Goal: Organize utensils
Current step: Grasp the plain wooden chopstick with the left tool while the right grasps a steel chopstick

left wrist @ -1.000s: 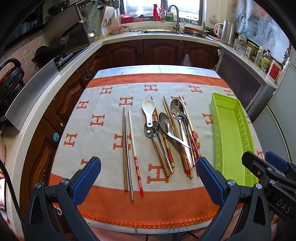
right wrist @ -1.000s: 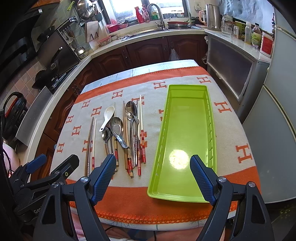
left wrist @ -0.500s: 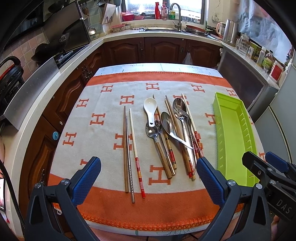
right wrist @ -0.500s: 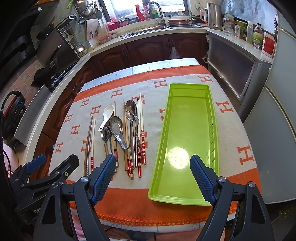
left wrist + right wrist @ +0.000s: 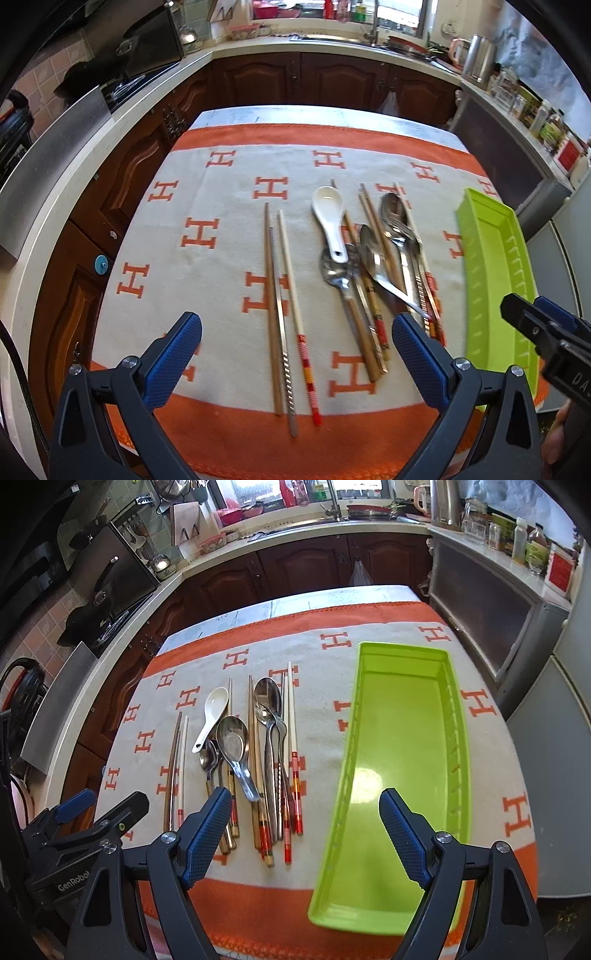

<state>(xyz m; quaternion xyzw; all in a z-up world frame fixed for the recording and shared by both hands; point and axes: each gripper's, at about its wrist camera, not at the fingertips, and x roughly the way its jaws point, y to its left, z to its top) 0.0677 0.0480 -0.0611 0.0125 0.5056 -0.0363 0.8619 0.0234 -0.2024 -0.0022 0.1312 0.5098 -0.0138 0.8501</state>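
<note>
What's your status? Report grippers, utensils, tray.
Left gripper and right gripper: jaws open, holding nothing. Utensils all loose on the cloth. Green tray bare. Nothing in the way.

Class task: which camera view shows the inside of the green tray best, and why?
The right wrist view: the green tray lies straight ahead, its whole empty floor visible. The left wrist view shows the green tray only at the right edge, foreshortened and partly hidden behind the right gripper.

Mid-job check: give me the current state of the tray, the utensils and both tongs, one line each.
Green tray: empty, flat on the cloth.
White spoon: lying on the utensil pile, bowl up.
Three chopsticks: lying apart, left of pile.
Left tongs: open, empty.
Right tongs: open, empty.
</note>
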